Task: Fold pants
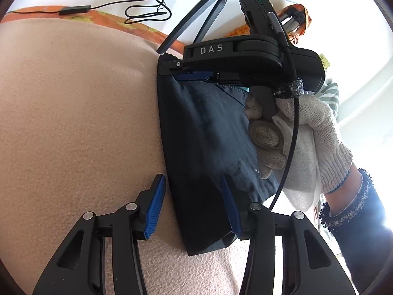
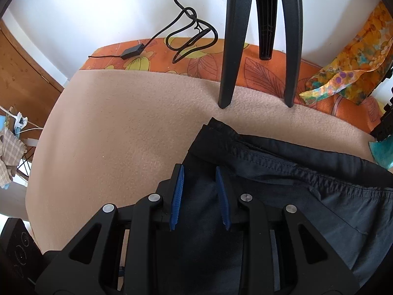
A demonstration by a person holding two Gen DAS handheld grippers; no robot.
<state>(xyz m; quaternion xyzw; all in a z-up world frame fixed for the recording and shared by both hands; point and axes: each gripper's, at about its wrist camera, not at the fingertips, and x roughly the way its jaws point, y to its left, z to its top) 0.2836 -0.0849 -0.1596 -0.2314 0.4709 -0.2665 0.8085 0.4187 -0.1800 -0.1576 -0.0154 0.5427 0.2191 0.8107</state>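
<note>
Dark navy pants [image 1: 203, 127] lie folded into a long strip on a beige blanket [image 1: 73, 123]. My left gripper [image 1: 194, 204] is open at the strip's near end. One blue pad [image 1: 156, 206] sits over the blanket and the other on the fabric, with the pants' left edge between them. At the far end, my right gripper [image 1: 196, 76], held by a white-gloved hand [image 1: 307, 135], is down on the fabric. In the right wrist view, my right gripper [image 2: 199, 196] stands open low over the pants [image 2: 282, 172], next to the elastic waistband. The cloth lies flat between its pads, unpinched.
Black tripod legs [image 2: 231, 49] stand on the blanket's far edge, close beyond the pants. A black cable with an adapter [image 2: 132, 50] lies on the orange floral sheet [image 2: 196, 66]. A colourful cloth [image 2: 343, 73] is bunched at the far right. Bare blanket stretches to the left.
</note>
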